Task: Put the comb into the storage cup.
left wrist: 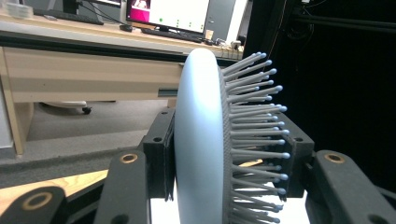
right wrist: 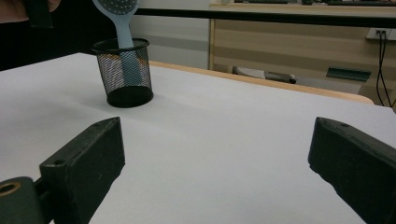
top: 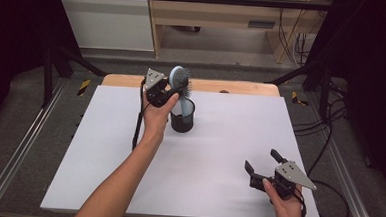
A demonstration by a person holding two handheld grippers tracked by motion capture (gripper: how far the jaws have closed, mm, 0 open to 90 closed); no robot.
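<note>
While left gripper (left wrist: 224,158) clamps hairbrush (left wrist: 201,140), handle in mesh cup (top: 182,116), right gripper (top: 264,165) agape.

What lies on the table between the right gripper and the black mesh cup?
Nothing: in the high view, only bare white table separates the right gripper from the mesh cup.

A pale blue hairbrush (top: 179,77) with grey bristles stands in a black mesh cup (top: 182,116).

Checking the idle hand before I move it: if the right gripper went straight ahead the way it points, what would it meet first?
Probably nothing: the right gripper, jaws open, faces bare white table. The mesh cup stands left of that line, though depth is unclear.
</note>
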